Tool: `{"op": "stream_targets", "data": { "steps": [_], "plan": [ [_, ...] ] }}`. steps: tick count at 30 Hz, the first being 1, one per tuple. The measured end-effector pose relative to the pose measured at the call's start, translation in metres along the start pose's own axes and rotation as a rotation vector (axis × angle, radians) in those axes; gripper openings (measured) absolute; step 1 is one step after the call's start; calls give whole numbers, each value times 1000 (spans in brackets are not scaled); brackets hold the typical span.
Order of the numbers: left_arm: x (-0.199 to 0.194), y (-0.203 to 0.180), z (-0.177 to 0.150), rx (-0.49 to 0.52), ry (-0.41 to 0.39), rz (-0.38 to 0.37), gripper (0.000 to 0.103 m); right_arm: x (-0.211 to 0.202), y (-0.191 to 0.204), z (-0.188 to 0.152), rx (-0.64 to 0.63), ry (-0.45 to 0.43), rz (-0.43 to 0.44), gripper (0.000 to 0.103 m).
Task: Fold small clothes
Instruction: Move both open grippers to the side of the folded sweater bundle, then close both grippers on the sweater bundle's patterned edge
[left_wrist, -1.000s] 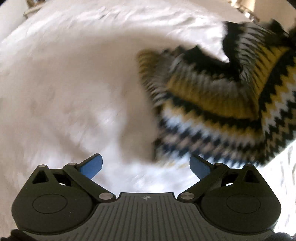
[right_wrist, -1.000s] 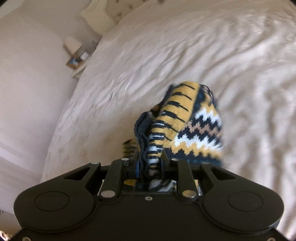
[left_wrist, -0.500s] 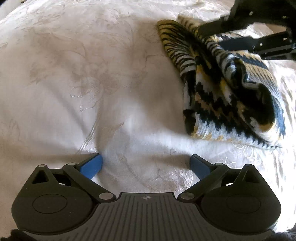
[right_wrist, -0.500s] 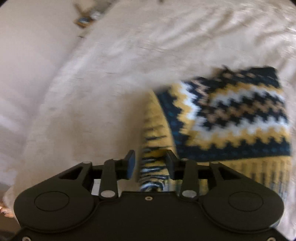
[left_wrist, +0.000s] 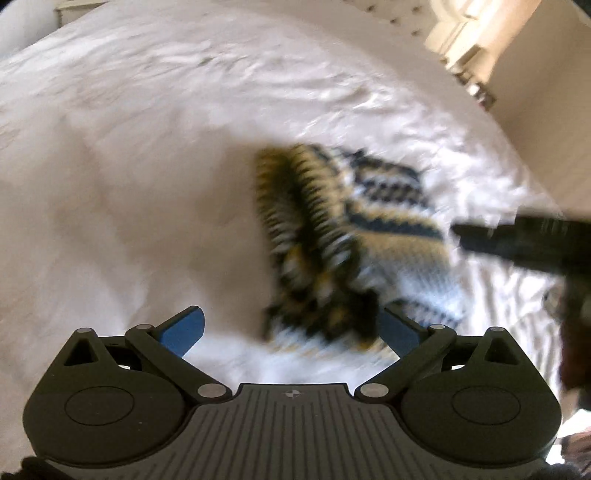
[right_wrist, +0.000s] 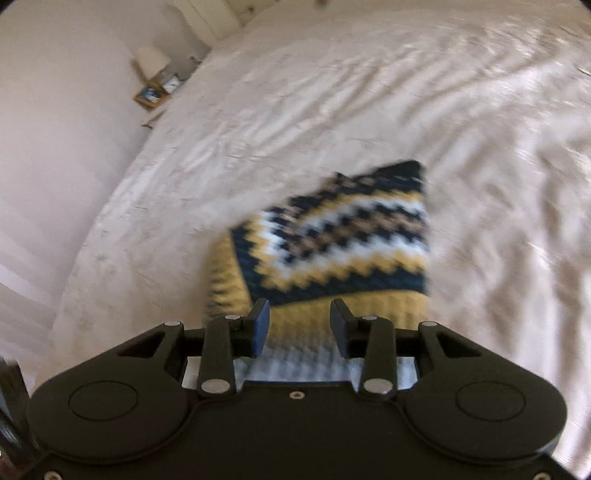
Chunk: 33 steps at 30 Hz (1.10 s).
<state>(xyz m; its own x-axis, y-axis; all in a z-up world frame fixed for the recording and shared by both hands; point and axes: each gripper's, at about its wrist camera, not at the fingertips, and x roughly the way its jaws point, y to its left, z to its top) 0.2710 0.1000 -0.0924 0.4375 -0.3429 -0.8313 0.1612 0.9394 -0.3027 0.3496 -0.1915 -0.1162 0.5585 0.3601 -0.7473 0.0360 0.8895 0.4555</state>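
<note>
Left black plastic two-finger gripper (left_wrist: 291, 330) with blue pads, silver pivot screws, grey ribbed centre plate bearing a small round mark, right black plastic two-finger gripper (right_wrist: 299, 326) with blue-edged pads, round embossed discs

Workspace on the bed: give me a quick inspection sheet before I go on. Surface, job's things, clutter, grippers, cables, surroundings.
Surface: white bedspread, wrinkled, covering the whole bed.
Job's things: one knitted garment with navy, yellow and white zigzag bands, lying bunched and partly folded on the bedspread; picture blurred, so the exact fold cannot be told.
Clutter: nothing seen on the bed besides the garment.
Grippers: left gripper open wide, nothing gripped, garment edge just ahead of it. Right gripper open, pads clear of the knit, garment below and ahead.
Cables: nothing seen.
Surroundings: pale wall; bedside table with a lamp and small framed items beside the bed.
</note>
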Motion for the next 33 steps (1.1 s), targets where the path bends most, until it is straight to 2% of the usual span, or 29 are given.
{"op": "stream_targets", "data": {
  "steps": [9,13,15,19,22,23,25,26,28,29,33],
  "plan": [
    [68,-36,28,-2,60,-72,102,-17,-22,-20,-8,13,-10,48],
    [71,-47,33,10,62,-76,99,-19,-27,-24,-23,28,-7,49],
    [71,-53,33,19,58,-75,85,-20,-29,-24,-21,26,-5,49],
    [85,-49,32,-18,109,-79,82,-22,-35,-24,7,19,0,48],
    [99,-40,32,-67,139,-67,75,-23,-37,-24,15,17,2,48],
    [103,-38,33,-83,148,-59,72,-24,-37,-23,17,15,3,48],
    [105,-35,33,-119,151,-37,59,-25,-38,-23,18,12,6,48],
    [106,-35,34,-135,154,-23,50,-25,-39,-23,20,12,7,48],
    [101,-36,35,-143,126,-14,25,-26,-39,-23,25,12,8,48],
    [97,-37,36,-133,108,-19,18,-26,-40,-24,27,12,9,48],
    [72,-53,42,-24,17,1,12,-26,-40,-26,33,14,9,48]
  ]
}}
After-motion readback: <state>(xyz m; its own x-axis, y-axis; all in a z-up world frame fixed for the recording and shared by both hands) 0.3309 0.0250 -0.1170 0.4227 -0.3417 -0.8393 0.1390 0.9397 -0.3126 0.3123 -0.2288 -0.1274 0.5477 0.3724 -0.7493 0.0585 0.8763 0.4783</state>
